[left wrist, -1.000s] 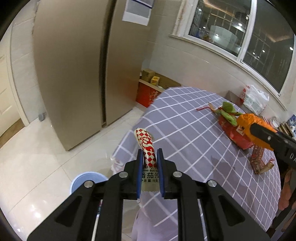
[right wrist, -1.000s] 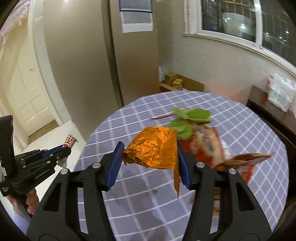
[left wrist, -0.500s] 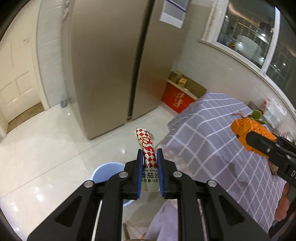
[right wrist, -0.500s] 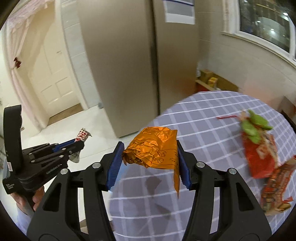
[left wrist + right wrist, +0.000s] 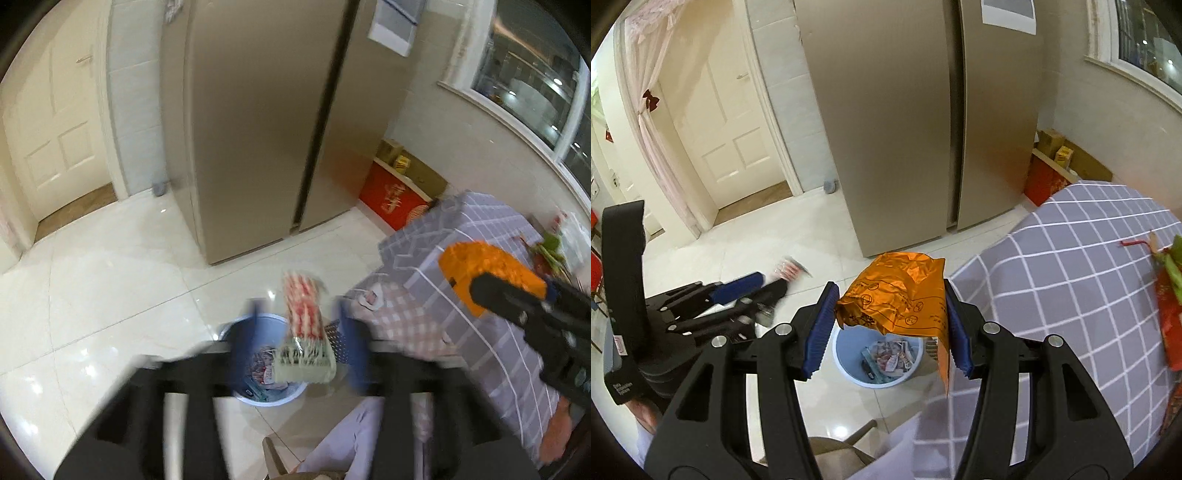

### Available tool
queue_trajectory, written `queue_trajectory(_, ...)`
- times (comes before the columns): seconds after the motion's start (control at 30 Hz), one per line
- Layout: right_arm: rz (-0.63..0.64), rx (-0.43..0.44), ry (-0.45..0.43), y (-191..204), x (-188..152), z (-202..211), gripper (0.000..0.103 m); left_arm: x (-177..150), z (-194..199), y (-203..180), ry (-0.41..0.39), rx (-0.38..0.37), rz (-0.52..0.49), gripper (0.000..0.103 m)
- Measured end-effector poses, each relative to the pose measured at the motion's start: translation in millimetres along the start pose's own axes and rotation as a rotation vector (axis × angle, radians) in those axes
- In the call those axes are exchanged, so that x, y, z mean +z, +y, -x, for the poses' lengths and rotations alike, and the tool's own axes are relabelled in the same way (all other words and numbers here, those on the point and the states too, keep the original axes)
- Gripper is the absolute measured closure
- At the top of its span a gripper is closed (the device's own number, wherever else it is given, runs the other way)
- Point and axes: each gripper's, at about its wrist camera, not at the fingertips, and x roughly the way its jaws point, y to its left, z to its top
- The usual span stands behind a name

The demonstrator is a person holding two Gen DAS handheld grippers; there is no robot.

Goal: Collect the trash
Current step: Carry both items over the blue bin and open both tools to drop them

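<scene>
A red-and-white checked packet (image 5: 304,325) hangs blurred between the parted jaws of my left gripper (image 5: 301,321), which are opening; the pads stand clear of it. It is above a light blue bin (image 5: 236,332) on the floor that holds several wrappers. In the right wrist view the same bin (image 5: 846,365) lies below my right gripper (image 5: 890,317), which is shut on a crumpled orange wrapper (image 5: 897,299). The left gripper (image 5: 768,288) and its packet (image 5: 790,269) show at the left there. The orange wrapper (image 5: 480,266) appears at the right of the left wrist view.
A round table with a grey checked cloth (image 5: 1071,280) stands right of the bin, with a red bag and green wrapper (image 5: 1171,302) on it. A tall fridge (image 5: 905,110) is behind, a red box (image 5: 391,199) beside it, a chair back (image 5: 842,446) below.
Both grippers swung left, off the table and over the blue bin. The left jaws, shut on the checked packet before, have parted around it. The right grip on the orange wrapper is unchanged.
</scene>
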Motion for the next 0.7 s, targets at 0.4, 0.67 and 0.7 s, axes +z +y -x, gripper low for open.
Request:
queue_trajectory(0.4,-0.023,0.044,0.145,16.0,-12.6,-49.0,0.049,-12.1,-6.8,38.8,0.043,0.095,0.066,0.047)
queue_trajectory(0.67,-0.076,0.065,0.166,29.5,-1.2,-78.5,0.016,-36.5,6.5,70.2,0.060,0.159,0.132,0.047)
queue_trajectory(0.7,-0.071,0.075,0.160,30.4,1.0,-78.9,0.016,-38.0,9.3,73.4,0.055,0.178,0.137,0.047)
